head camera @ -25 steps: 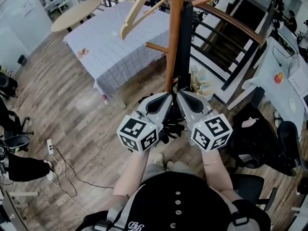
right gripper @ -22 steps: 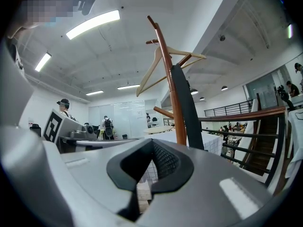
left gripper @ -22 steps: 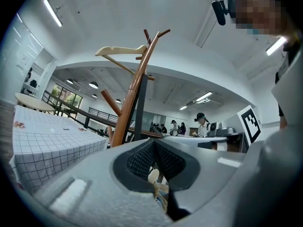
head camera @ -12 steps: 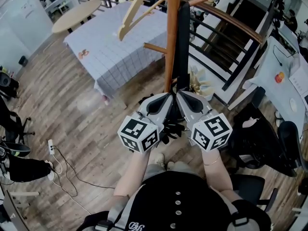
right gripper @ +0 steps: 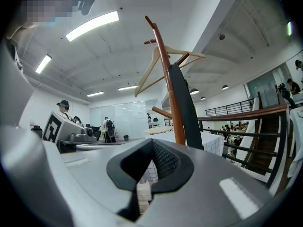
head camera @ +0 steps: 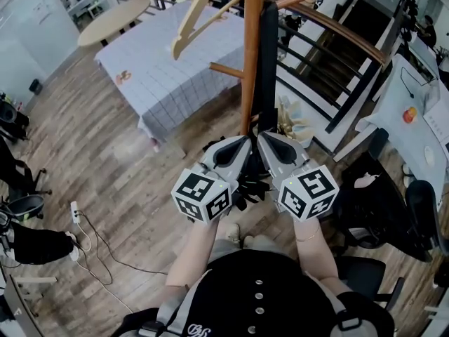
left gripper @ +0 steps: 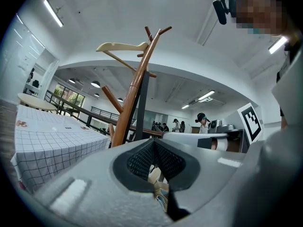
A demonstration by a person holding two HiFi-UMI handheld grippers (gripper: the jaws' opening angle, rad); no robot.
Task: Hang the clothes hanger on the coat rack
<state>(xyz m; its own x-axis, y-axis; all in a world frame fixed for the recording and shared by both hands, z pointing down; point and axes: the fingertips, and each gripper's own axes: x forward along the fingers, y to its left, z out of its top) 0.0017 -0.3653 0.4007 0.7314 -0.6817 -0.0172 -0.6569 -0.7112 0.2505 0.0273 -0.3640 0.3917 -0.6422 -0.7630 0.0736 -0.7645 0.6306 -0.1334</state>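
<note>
Wood flooring fills the frame; upper centre, the clothes hanger (head camera: 193, 16) hangs on the coat rack (head camera: 251, 55). Nothing has shifted: left gripper (head camera: 242, 141) and right gripper (head camera: 265, 139) keep their jaws clenched, empty. Task looks done.

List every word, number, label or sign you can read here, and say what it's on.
No text reads clearly.
Left marker cube and right marker cube: black-and-white square codes, no letters.
White print on the person's black top: cut off, unreadable.
Small mark on the checked tablecloth: too small to read.
</note>
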